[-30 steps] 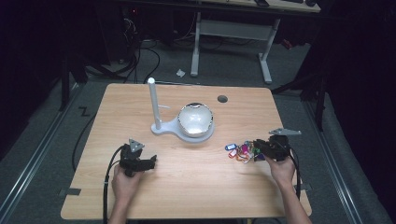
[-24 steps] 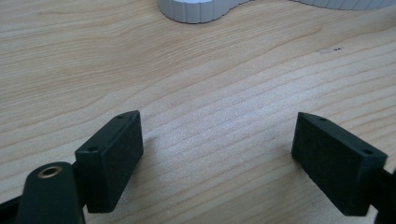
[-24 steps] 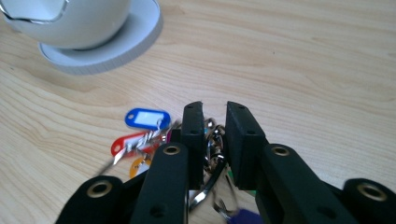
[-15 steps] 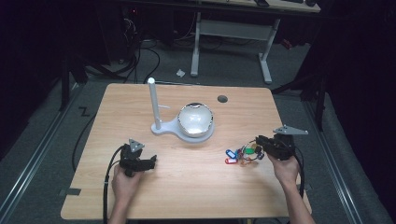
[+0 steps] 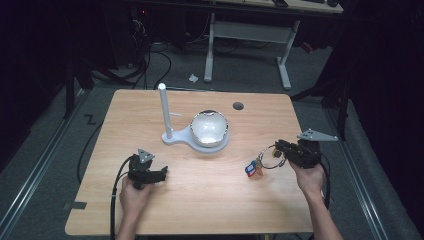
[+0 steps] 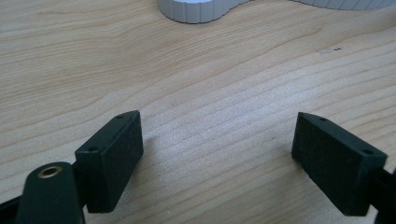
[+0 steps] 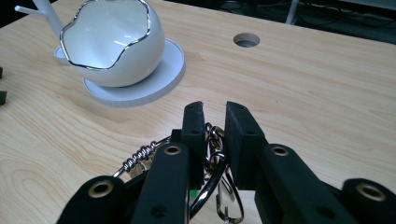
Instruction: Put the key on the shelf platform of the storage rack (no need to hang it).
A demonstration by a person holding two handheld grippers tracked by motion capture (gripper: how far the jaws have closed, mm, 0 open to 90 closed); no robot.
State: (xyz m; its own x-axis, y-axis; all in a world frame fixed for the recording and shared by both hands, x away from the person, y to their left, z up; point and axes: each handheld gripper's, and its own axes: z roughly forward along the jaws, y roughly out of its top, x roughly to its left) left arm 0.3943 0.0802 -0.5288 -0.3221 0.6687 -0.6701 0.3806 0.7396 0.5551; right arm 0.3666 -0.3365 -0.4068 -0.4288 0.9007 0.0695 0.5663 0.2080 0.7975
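Observation:
My right gripper (image 5: 281, 148) is shut on a metal key ring (image 5: 270, 156) and holds it above the right side of the wooden table (image 5: 210, 210). Red and blue tags (image 5: 251, 169) dangle from the ring toward the tabletop. In the right gripper view the ring (image 7: 213, 184) sits pinched between the black jaws of this gripper (image 7: 215, 110), with a coiled wire section (image 7: 138, 154) at the left. My left gripper (image 5: 161, 173) rests low at the front left. It (image 6: 219, 140) stands open over bare wood with nothing between its jaws.
A white bowl with a wavy silver rim (image 5: 210, 127) sits on a white stand base (image 5: 176, 137) at the table's centre. An upright white post (image 5: 163, 107) with a short side peg rises from that base. A round hole (image 5: 238, 106) lies behind. Desk legs and cables stand beyond.
My right gripper has risen with the key ring, lifting the tags that lay on the table so they now hang. The left gripper has stayed in place.

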